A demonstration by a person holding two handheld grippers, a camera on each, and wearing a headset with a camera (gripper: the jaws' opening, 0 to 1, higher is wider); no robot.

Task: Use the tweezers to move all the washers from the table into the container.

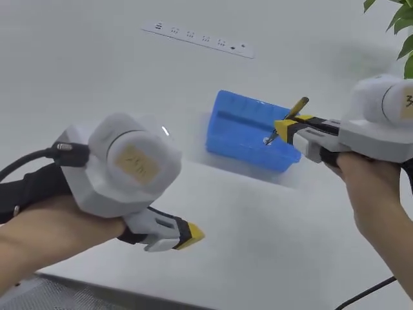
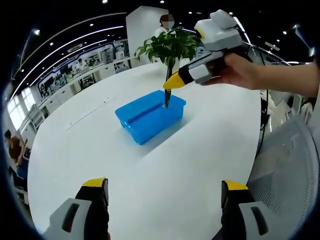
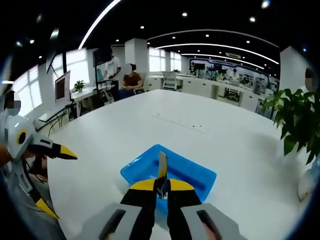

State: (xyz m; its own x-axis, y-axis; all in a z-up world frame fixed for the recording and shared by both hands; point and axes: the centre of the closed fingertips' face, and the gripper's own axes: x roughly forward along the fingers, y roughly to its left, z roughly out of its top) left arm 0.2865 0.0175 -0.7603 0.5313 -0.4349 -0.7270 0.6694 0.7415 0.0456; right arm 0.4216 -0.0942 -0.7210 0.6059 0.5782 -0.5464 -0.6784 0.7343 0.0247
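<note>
A blue plastic container [image 1: 240, 123] sits on the white table [image 1: 271, 219]. My right gripper [image 1: 284, 127] hovers at its right side, shut on a pair of tweezers [image 1: 298, 106] whose tip points down into the box. Any washer at that tip is too small to tell. The right gripper view has the tweezers [image 3: 162, 167] pinched between the right gripper's [image 3: 162, 186] jaws, above the container [image 3: 197, 176]. My left gripper [image 1: 187, 236] is near the table's front, open and holding nothing. In its own view the left gripper [image 2: 164, 192] faces the container [image 2: 145, 120], the right gripper [image 2: 176, 80] and the tweezers [image 2: 166, 97].
A white power strip [image 1: 197, 37] lies at the far side of the table. A leafy plant [image 1: 395, 29] stands at the back right, beyond the container. A mesh chair [image 2: 290, 170] is beside the table edge. People sit far off in the room.
</note>
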